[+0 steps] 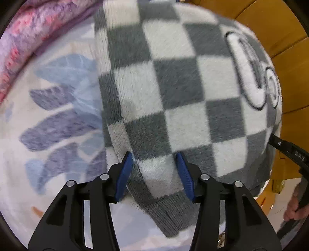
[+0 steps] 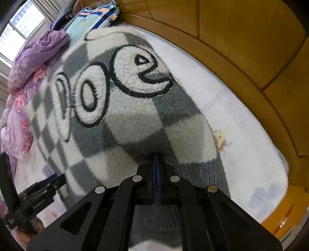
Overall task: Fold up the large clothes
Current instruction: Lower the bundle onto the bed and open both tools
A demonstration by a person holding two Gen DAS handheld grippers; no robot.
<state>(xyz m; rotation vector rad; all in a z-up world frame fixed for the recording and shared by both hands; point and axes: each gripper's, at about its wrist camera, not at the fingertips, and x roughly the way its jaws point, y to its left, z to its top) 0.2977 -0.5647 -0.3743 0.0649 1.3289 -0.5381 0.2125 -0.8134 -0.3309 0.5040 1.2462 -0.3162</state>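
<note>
Along the bed's [image 2: 241,123] near edge lies the checkered sweater [image 1: 173,86]; left gripper [image 1: 154,170] straddles its ribbed hem half-open, not visibly pinching, while right gripper [image 2: 156,173] is clamped tight at the hem's opposite end.

Fuzzy knit checkered sweater [image 1: 173,86], ribbed hem, soft printed bedsheet [image 1: 48,115], glossy wood headboard [image 2: 251,38]

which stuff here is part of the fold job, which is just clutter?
In the job:
- checkered sweater
- left gripper, jaws astride the hem
- right gripper, closed at the hem

Lying about:
- purple floral quilt
- striped cloth at the far end
- leaf-print bedsheet
- wooden bed frame
</note>
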